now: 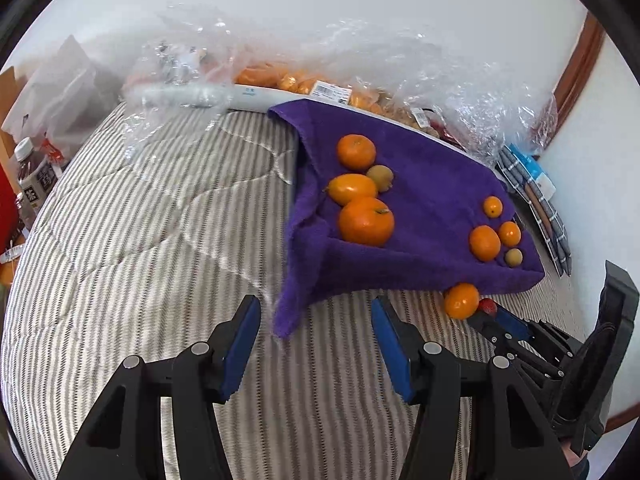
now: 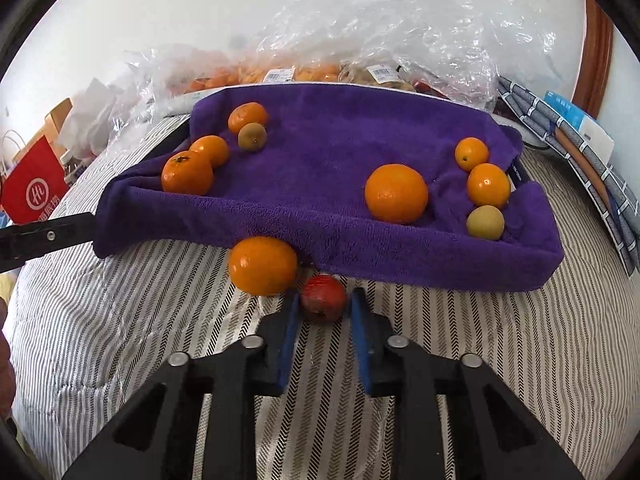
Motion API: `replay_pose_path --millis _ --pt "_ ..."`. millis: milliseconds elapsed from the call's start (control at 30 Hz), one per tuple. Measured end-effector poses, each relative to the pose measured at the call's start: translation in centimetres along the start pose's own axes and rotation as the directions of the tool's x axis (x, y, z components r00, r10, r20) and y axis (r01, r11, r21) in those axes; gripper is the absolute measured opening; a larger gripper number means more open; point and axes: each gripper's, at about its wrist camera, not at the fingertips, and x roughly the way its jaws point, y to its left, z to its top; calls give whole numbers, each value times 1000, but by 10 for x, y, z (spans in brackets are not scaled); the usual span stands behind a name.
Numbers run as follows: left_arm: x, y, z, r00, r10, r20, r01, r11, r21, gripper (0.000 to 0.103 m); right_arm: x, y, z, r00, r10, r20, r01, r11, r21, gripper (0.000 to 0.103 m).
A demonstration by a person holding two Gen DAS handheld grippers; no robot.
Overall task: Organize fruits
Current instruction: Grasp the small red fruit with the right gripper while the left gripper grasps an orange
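A purple towel [image 2: 340, 152] lines a tray on the striped bed. Several oranges and small yellow-green fruits lie on it in two clusters, left [image 2: 187, 173] and right [image 2: 396, 193]. One orange [image 2: 262, 265] lies on the bed against the towel's front edge. A small red fruit [image 2: 323, 298] lies beside it, between the fingertips of my right gripper [image 2: 325, 304], whose jaws stand open close around it without clear contact. My left gripper [image 1: 314, 316] is open and empty over the bed, near the towel's hanging corner [image 1: 292, 304]. The right gripper [image 1: 492, 320] also shows in the left wrist view.
Clear plastic bags of oranges [image 1: 280, 80] lie behind the tray against the wall. Folded patterned cloth [image 2: 580, 152] lies at the right. A red paper bag [image 2: 34, 184] and bottles [image 1: 32, 176] stand at the bed's left side.
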Motion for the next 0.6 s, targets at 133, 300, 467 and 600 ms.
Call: replay_pose_path --millis 133,300,467,600 --pt "6 -20 -2 1000 -30 -9 30 999 21 55 -13 -14 -9 1000 27 13 -28 999 38 23" --pt "15 -47 -8 996 -86 -36 88 995 52 55 -35 -41 -24 999 2 38 -5 997 75 23" --pt "25 -77 -16 985 -156 -68 161 984 81 55 -54 -69 -35 998 -41 53 35 993 111 23" --pt "36 -99 -20 980 -175 -94 185 976 117 55 -66 -84 -39 996 -66 66 56 989 136 23"
